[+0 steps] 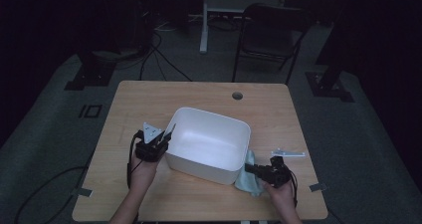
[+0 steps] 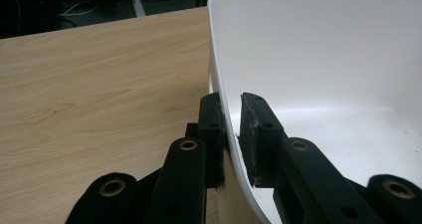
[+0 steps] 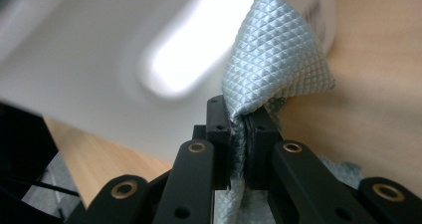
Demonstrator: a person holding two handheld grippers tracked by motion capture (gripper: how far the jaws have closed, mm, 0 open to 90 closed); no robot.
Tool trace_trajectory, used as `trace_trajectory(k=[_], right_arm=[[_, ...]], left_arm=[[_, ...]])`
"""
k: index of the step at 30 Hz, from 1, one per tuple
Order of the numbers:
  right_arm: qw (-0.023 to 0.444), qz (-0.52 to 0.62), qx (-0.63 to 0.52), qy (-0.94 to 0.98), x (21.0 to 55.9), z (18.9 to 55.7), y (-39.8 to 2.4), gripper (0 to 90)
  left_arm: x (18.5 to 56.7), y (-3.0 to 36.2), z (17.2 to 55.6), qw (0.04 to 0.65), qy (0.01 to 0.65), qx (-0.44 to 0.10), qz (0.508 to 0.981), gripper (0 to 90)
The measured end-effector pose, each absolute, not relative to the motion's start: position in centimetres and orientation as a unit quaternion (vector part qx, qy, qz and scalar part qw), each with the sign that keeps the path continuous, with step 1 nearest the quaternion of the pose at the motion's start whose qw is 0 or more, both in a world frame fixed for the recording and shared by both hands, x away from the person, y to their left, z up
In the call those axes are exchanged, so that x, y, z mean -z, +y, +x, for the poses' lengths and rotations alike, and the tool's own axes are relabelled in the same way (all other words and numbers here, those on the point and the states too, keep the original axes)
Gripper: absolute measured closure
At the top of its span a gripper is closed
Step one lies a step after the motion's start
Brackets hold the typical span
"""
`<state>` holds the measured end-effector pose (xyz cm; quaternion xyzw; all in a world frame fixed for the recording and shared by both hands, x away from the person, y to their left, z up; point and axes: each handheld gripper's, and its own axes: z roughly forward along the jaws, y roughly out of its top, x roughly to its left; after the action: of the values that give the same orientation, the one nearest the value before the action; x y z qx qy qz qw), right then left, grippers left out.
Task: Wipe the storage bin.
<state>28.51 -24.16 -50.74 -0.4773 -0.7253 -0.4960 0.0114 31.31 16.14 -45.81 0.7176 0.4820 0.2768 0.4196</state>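
Tub [image 1: 209, 144] steadied at its rim: left gripper [image 2: 232, 134] has one jaw outside the wall and one inside, clamped on the thin edge. Right gripper [image 3: 243, 134] is pinched tight on a bunched pale blue cloth [image 3: 273, 59], whose free fold rises just ahead of its jaws, against the tub's outer wall near a corner. Looks like a wipe-down of the tub in hand; next move likely calls for pressing the cloth flat to the wall while the left keeps the tub from sliding on the table [image 1: 149, 99].
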Motion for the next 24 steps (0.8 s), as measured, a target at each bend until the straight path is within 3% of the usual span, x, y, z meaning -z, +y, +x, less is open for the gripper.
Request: trace_trajectory(k=[5,11,24], right_arm=[[-0.008,-0.436,0.557,-0.707,46.0,26.6,-25.6,84.1],[0.001,-0.395,0.602,-0.694,42.9,25.1,-26.0,84.1],[0.023,-0.425,0.565,-0.707,46.2,27.8,-24.7,84.1]], left_arm=[[45.8,16.1,31.3,0.418,0.482,-0.277,0.718,80.2],[45.8,16.1,31.3,0.418,0.484,-0.276,0.718,80.1],[45.8,16.2,31.4,0.418,0.48,-0.276,0.721,79.8]])
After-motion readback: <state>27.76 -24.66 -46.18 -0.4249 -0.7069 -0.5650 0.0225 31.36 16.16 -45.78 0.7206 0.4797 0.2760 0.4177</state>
